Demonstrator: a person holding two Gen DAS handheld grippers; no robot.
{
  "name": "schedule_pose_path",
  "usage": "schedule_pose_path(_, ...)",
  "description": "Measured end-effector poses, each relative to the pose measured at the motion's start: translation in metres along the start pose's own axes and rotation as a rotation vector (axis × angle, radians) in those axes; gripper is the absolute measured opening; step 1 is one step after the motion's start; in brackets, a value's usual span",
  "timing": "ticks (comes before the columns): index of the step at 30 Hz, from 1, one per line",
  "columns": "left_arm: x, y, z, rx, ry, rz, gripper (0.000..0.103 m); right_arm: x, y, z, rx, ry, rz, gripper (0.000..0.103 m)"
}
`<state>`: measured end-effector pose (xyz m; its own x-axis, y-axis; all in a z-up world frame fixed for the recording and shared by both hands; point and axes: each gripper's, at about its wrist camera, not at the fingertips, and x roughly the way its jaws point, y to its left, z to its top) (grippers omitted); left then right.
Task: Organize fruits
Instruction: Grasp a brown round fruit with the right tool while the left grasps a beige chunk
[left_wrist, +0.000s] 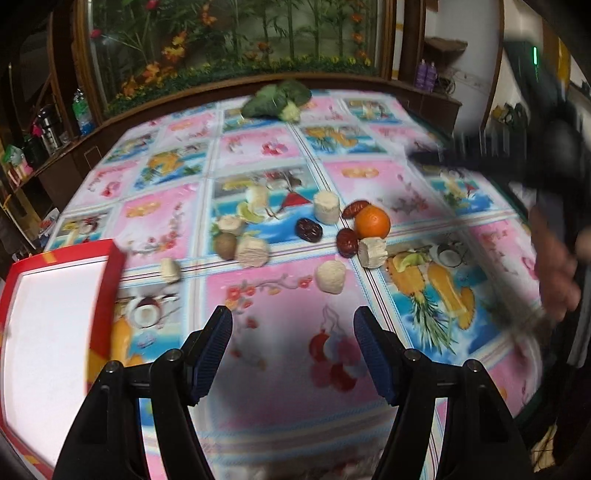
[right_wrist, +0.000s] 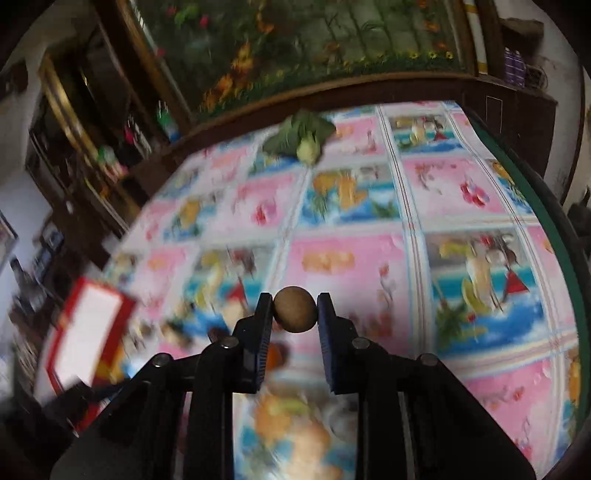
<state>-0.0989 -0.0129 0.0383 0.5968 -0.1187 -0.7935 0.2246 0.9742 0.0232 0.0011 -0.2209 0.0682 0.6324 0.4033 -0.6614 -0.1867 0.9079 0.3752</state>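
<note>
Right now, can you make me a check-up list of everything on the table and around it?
Surface: table with fruit-print cloth, pink and blue squares.
Job's things: orange; three dark red dates; brown round fruit on the cloth; pale cut chunks scattered; red-rimmed box at the left, white inside.
Clutter: green leafy vegetable at the far edge.
Grippers: left hand-held gripper open, empty, above the cloth; right hand-held gripper shut on a small brown round fruit.
Cables: nothing seen.
Surroundings: flower and bamboo display behind; shelf with bottles at left.
</note>
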Motion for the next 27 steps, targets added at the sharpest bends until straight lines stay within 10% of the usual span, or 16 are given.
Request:
schedule_pose_path(4,0.023,-0.006,0.007,0.011,0.052,0.004,0.067,0.015,-0.014,-0.002,0.046,0.049,0.114,0.026)
schedule_pose_path(21,0.042,-0.028,0.020,0.026,0.041,-0.040,0.022,0.020,-0.015,-0.010,0.056,0.087,0.087,0.026)
schedule_pose_path(27,0.032,-0.024,0.013,-0.020,0.024,-0.033,0.022,0.020,-0.015,-0.011,0.051,0.079,0.094,0.026)
